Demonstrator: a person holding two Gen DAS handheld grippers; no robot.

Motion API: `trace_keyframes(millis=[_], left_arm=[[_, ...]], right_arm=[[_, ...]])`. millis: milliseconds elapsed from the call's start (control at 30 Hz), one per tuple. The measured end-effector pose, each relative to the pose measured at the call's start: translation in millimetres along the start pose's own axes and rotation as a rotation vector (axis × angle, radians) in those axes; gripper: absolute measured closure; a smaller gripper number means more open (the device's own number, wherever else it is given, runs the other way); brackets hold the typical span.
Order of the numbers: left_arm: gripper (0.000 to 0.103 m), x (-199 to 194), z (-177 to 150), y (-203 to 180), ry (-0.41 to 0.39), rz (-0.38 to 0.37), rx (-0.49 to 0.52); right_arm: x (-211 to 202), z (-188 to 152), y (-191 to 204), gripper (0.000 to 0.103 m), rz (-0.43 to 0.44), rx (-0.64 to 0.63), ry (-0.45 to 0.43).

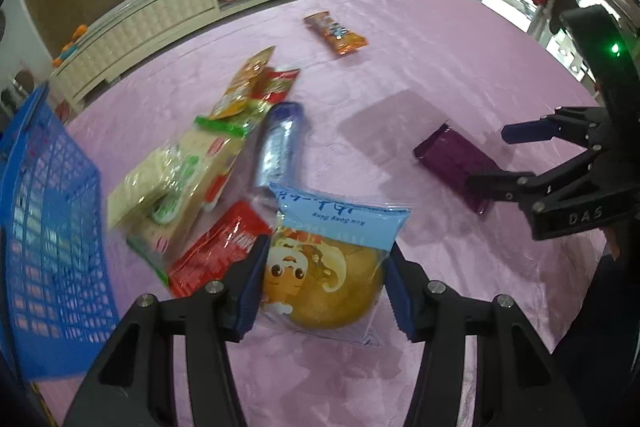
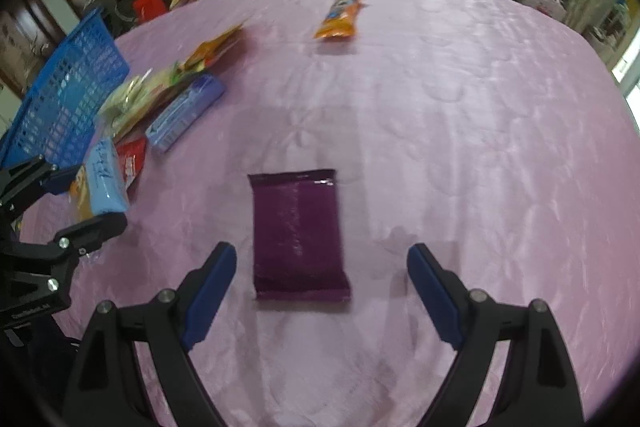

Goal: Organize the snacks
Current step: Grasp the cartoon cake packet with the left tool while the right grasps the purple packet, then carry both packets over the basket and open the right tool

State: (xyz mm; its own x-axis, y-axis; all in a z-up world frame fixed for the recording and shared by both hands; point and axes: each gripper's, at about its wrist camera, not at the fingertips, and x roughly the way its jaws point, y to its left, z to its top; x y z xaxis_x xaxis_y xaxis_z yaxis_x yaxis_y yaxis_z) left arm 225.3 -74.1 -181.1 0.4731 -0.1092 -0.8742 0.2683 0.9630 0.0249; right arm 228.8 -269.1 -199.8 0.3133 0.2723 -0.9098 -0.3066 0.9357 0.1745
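My left gripper (image 1: pixel 328 245) is shut on a clear bun packet with a blue top (image 1: pixel 320 279), its blue pads pressing on both sides of it. That bun packet (image 2: pixel 102 179) also shows in the right wrist view, between the fingers of the left gripper (image 2: pixel 80 201). A purple packet (image 2: pixel 298 231) lies flat on the pink cloth. My right gripper (image 2: pixel 322 251) stands open over its near end, pads well apart from its sides. The left wrist view has the right gripper (image 1: pixel 492 158) at the right, by the purple packet (image 1: pixel 452 163).
A blue mesh basket (image 1: pixel 52 227) stands at the table's left edge. Beside it lie a cracker packet (image 1: pixel 176 179), a silvery blue packet (image 1: pixel 280 147) and a red packet (image 1: pixel 216 251). An orange packet (image 1: pixel 336 33) lies alone at the far side of the pink table (image 1: pixel 440 47).
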Motion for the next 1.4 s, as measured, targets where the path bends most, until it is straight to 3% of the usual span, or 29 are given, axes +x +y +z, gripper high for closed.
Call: trace_keyframes(millis=[233,400,467,633,800,1133,1400], left_arm=[[0.051,3.3,-5.4,10.3,0.005,0.011,0.005],[0.051,0.9,-4.4,17.4,-0.001,0.023,-0.009],[0.051,-2.6,-5.5,18.9,-0.009,0.023,-0.019],[0.051,-17.0,-8.1,17.2,-0.025,0.045,0.006],[0.051,-53.5,-11.4,26.6,-0.087,0.04,-0.041],[0.051,-135.9,-25.1,44.3,-0.208,0.089,-0.097],[0.051,-198.0,-41.3,67.5,-0.286,0.15,-0.088]], right_arm=[[15.2,7.6,25.7,0.013,-0.049,-0.13,0.012],[23.3,9.0,32.9,0.034,-0.088,-0.158,0.009],[22.5,8.9,36.7,0.051,-0.097,-0.169,0.011],[5.9,10.9,50.2,0.051,-0.1,-0.189,-0.007],[-28.9,14.5,62.9,0.051,-0.059,-0.16,-0.057],[-126.0,16.1,123.3,0.051,-0.001,-0.212,-0.211],[-167.0,27.2,181.8,0.051,0.015,-0.297,-0.28]])
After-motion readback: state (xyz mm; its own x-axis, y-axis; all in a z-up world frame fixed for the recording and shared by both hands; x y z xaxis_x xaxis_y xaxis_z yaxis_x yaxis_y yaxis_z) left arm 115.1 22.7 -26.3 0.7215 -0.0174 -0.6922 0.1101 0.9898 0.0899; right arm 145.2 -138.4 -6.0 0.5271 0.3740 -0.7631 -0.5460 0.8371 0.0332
